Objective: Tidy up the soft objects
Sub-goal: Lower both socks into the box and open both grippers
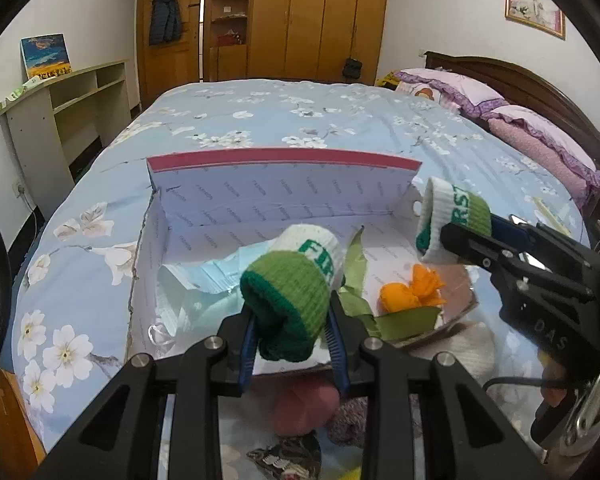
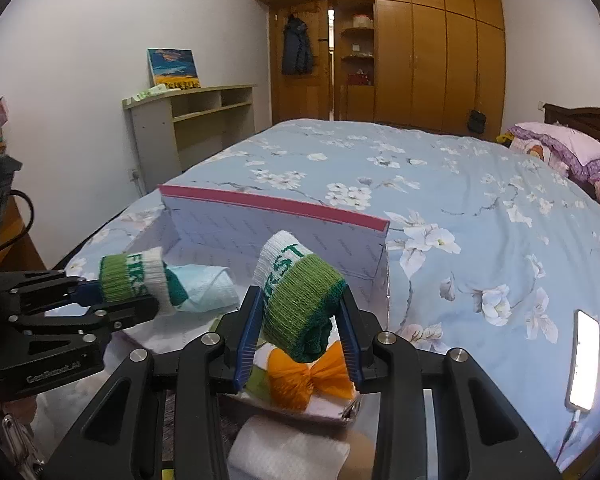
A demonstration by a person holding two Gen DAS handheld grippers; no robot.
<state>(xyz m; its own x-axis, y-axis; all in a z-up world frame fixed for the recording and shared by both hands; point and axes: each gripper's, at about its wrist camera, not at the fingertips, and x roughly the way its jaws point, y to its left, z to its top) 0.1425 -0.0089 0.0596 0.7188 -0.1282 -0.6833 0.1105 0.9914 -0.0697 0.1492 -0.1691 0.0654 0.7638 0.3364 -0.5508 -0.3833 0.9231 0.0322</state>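
Each gripper holds a knitted green-and-white wristband with green lettering. My left gripper is shut on one wristband, held over the near side of an open white box with a pink rim. That box lies on the bed. My right gripper is shut on the second wristband, above the box's right end. In the left wrist view the right gripper and its wristband hang at the box's right wall. In the right wrist view the left gripper holds its wristband.
Inside the box lie a light blue cloth, an orange bundle and green ribbon. A white roll sits near the box's front. A lit phone rests on the floral bedcover. Pillows lie at the headboard.
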